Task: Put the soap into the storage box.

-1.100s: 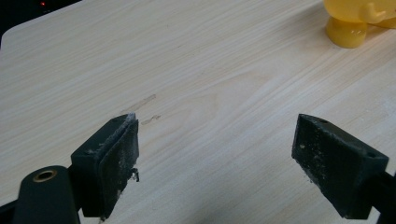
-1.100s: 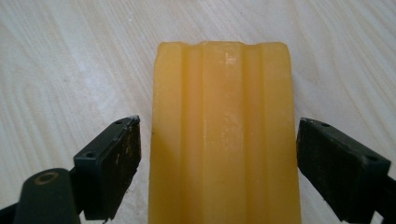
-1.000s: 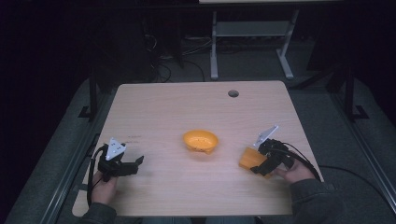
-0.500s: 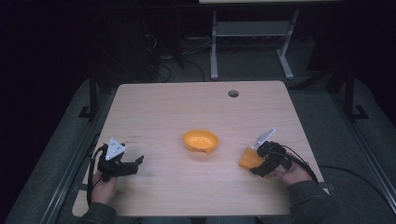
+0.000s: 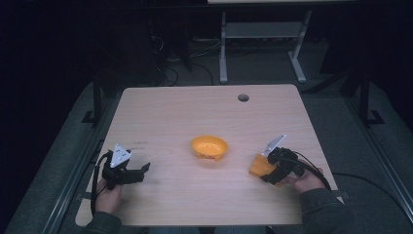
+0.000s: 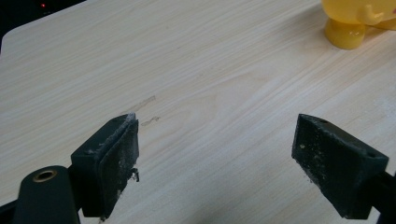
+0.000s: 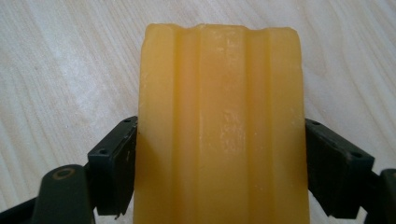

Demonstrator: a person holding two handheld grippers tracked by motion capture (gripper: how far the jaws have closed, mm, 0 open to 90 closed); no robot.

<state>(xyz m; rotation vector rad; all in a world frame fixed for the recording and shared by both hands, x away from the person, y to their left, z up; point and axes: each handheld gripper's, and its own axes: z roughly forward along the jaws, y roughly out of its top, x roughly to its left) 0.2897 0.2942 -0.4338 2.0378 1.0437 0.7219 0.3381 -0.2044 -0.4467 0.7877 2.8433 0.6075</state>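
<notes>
An orange ridged block [image 5: 261, 165] [image 7: 222, 126] lies low over the table at the right, and my right gripper [image 5: 268, 170] [image 7: 219, 177] is shut on it, its jaws pressed to both long sides. An orange bowl [image 5: 209, 146] sits at the table's middle; its yellow-orange foot [image 6: 345, 32] shows at the top right of the left gripper view. My left gripper [image 5: 139, 171] [image 6: 215, 158] rests near the front left edge, open, jaws wide apart with bare wood between them.
The light wood table [image 5: 185, 117] has a round cable hole [image 5: 243, 97] at its back right. A faint scuff mark [image 6: 142, 103] lies ahead of the left jaws. A white metal frame [image 5: 258, 44] stands on the dark floor behind.
My right gripper and the block have drifted slightly left and down toward the table. The left gripper has stayed put.
</notes>
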